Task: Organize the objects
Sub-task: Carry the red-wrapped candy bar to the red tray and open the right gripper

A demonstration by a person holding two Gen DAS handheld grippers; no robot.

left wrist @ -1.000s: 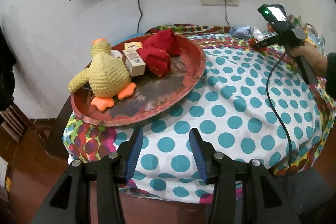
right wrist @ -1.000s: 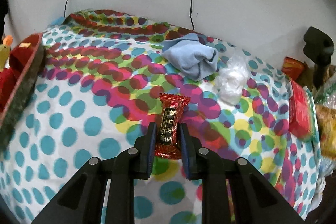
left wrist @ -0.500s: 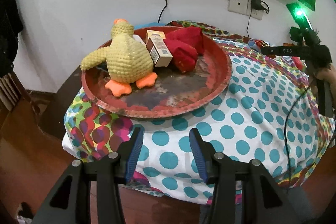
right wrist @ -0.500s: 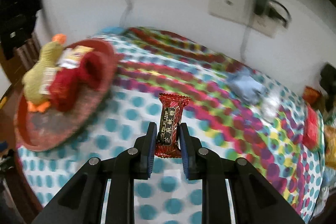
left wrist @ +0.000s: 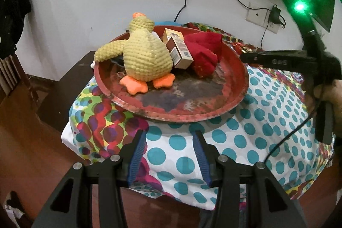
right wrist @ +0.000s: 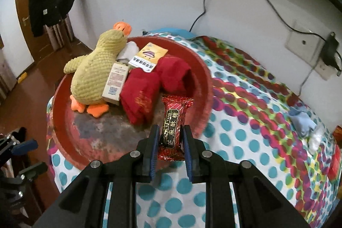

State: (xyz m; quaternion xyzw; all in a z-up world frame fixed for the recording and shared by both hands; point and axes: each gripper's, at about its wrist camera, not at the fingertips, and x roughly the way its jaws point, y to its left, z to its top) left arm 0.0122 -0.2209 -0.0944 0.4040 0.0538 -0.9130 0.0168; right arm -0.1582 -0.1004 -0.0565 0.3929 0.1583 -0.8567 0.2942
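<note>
Now right gripper (right wrist: pixel 170 131) grips candy (right wrist: pixel 172 128) above tray rim (right wrist: pixel 206 87).

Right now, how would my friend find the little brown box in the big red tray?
Find the round red tray on the spotty tablecloth. Inside it, the little brown box is wedged between the yellow knitted duck and the red cloth bundles. It is the only tall, narrow carton, with a square code near its bottom.

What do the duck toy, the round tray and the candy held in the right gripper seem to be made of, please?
Duck toy: soft knitted or chenille yarn, matte, with a bumpy looped texture.
Round tray: probably painted metal; the red coat is worn to dark patches.
Candy in the right gripper: glossy foil or plastic wrapper, crinkled with shiny highlights.
</note>
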